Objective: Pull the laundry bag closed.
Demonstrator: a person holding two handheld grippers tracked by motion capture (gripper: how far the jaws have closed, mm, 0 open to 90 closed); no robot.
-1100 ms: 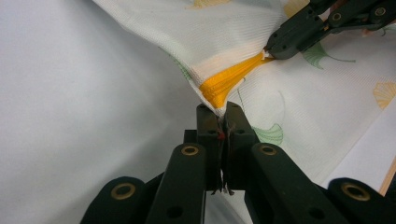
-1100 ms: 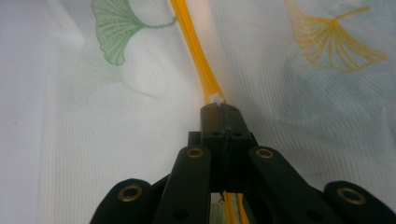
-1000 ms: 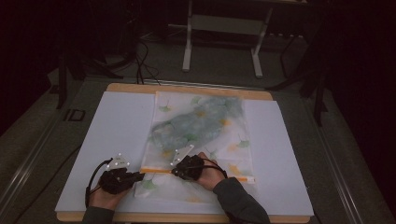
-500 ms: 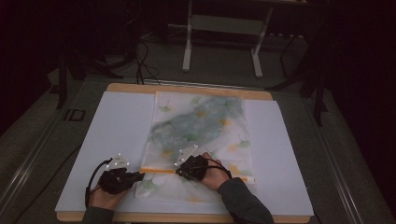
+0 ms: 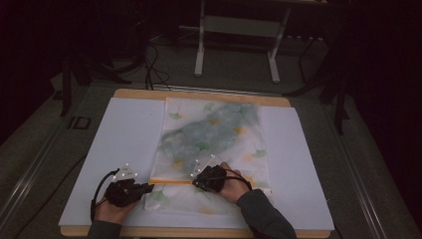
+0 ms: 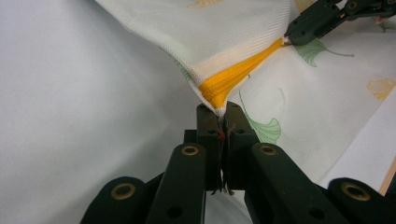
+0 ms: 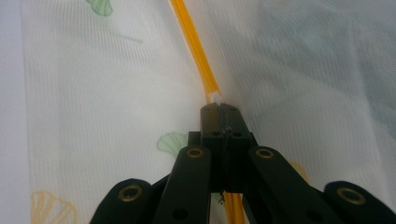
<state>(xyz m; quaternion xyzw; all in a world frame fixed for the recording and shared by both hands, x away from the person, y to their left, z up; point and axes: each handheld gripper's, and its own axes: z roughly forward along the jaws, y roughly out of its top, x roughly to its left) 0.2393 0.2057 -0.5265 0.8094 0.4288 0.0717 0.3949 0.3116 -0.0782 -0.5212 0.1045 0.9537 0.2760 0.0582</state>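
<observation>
**Zipper of a mesh bag held at two points on the white surface**

A dark room is seen around the white surface (image 5: 124,134), which lies on a wooden board with a metal stand behind its far edge. One mesh laundry bag (image 5: 214,144), printed with ginkgo leaves and filled with something greenish, is spread from the far edge down to the near edge, in the middle. One orange zipper (image 5: 171,181) runs across the bag near the near edge.

Two grippers are counted. The left gripper (image 6: 223,108) has its jaws fully closed on the bag's corner at the zipper's end, which is lifted a little. The right gripper (image 7: 219,107) has its jaws closed on what seems to be the zipper pull.

The step in hand is judged to be the sliding of the zipper. For the next move, the corner should be kept tight by the left gripper while the pull is drawn straight along the zipper line, so that the mesh is not caught.
</observation>
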